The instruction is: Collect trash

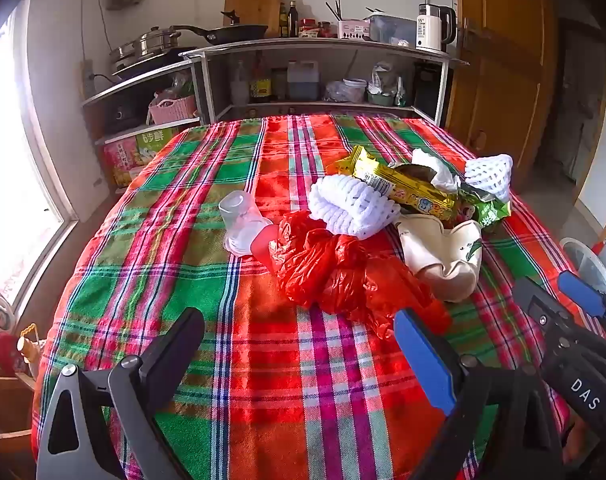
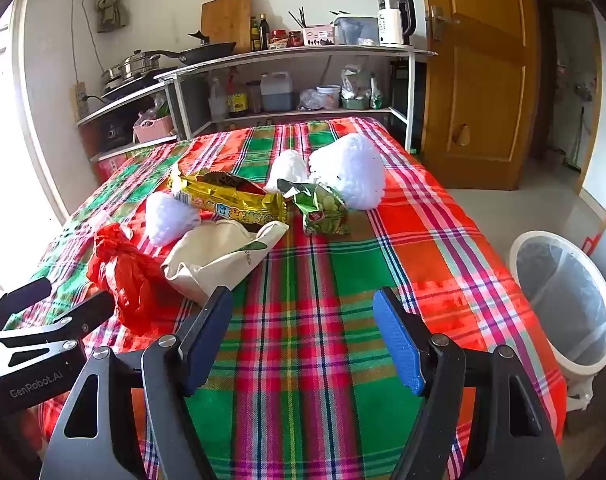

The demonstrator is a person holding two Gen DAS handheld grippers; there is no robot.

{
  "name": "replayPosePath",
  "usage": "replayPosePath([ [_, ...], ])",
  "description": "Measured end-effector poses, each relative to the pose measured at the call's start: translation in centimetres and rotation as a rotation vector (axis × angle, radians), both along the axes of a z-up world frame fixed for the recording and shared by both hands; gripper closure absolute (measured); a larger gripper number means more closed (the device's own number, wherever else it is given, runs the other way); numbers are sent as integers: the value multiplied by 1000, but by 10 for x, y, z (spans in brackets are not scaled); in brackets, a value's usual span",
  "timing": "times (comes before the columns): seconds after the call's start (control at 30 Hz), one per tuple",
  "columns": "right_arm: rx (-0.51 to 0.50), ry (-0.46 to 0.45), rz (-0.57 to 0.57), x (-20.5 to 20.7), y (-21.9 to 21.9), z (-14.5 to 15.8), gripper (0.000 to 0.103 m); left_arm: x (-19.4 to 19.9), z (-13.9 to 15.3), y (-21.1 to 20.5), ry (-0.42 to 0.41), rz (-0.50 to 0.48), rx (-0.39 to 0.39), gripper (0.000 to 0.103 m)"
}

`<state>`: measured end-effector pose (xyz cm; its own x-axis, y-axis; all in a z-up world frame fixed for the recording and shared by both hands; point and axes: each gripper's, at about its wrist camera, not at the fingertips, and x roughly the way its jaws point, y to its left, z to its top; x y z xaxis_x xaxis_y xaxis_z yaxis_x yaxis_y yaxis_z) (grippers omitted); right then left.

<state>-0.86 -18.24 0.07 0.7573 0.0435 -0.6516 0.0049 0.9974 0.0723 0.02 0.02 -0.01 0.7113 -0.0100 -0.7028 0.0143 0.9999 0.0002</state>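
Left gripper (image 1: 299, 344), right gripper (image 2: 303, 328): jaws apart, empty, angled down over crinkled red plastic bag (image 1: 335, 268), crushed paper cup (image 2: 223, 256).

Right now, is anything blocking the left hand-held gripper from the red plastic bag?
Nothing visible. The open left hand-held gripper faces the red plastic bag across bare plaid tablecloth.
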Motion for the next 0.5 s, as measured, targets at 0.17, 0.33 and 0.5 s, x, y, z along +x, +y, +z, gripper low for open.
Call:
replayPosePath([
  [0.17,5,-19,-5,-2,2,3,30,0,0,1,-2,-7,9,6],
  [0.33,11,-14,1,-1,0,3,30,-2,5,-3,-6,-9,15,6],
  [0.5,16,-20,2,-1,1,2,30,-2,7,-4,-14,-10,21,6],
])
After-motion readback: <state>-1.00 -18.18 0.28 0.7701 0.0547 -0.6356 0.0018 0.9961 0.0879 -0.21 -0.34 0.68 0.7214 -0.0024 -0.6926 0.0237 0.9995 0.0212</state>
